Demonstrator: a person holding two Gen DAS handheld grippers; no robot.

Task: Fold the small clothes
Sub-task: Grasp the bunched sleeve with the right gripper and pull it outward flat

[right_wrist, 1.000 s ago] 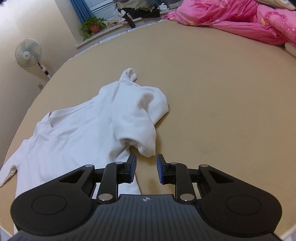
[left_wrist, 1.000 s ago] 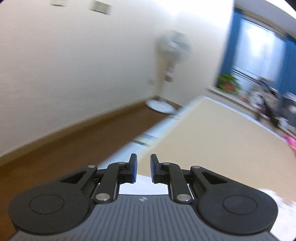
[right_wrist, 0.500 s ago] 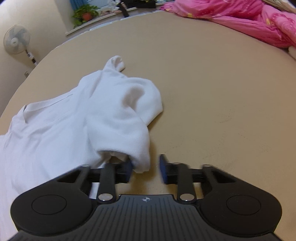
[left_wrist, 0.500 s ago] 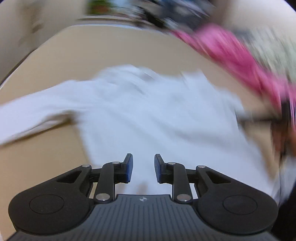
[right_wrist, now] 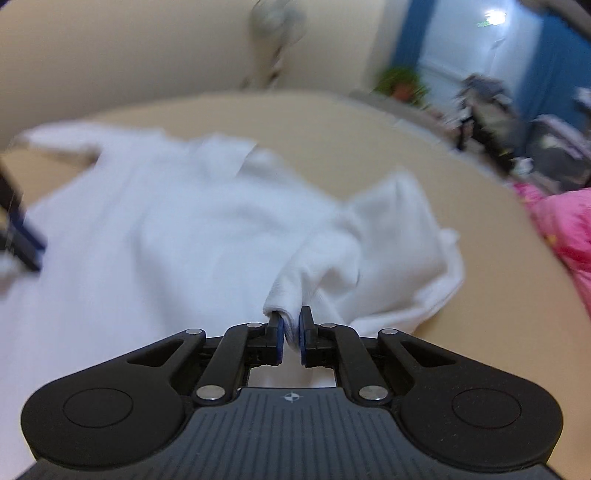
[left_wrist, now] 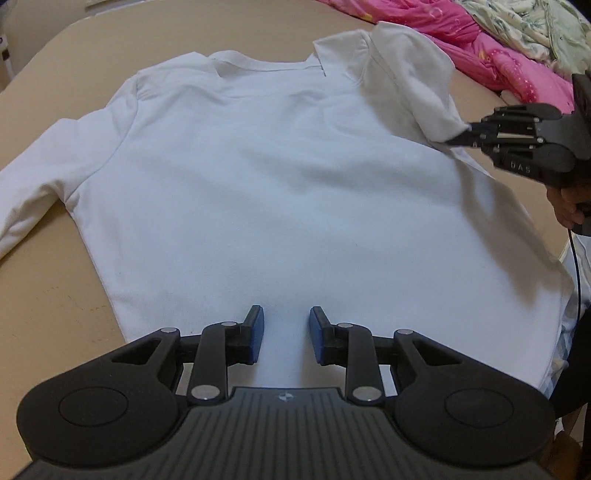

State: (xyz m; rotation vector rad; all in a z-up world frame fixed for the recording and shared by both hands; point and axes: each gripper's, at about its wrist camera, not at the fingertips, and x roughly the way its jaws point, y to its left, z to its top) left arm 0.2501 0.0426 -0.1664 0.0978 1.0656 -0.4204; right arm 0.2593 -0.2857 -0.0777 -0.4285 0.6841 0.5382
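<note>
Left tongs: blue pads apart and widening, nothing between them, hovering over the near hem of the white long-sleeved cotton shirt. Pads not on cloth yet, as far as the left wrist view shows.

Right tongs: pressed together on a pinch of the shirt's sleeve cuff; white fabric bunches up out of the pads. Same tongs show in the left wrist view at far right, gripping the crumpled right sleeve, a hand behind them.

Shirt lies spread flat, collar at the far end, hem near. Left sleeve stretched out flat to the left; right sleeve doubled up and untidy.

Step in hand, by my reading: straighten or fold in the right sleeve. To do it well, draw the cuff out level and low so the body panel does not drag; the left tongs could pin the hem to hold the shirt steady. Keep the sleeve seam straight before laying it across.

Surface: plain tan bed sheet, smooth. Pink patterned quilt heaped at the far right. Room in the right wrist view is blurred: cream wall, standing fan, blue curtains, potted plant.
</note>
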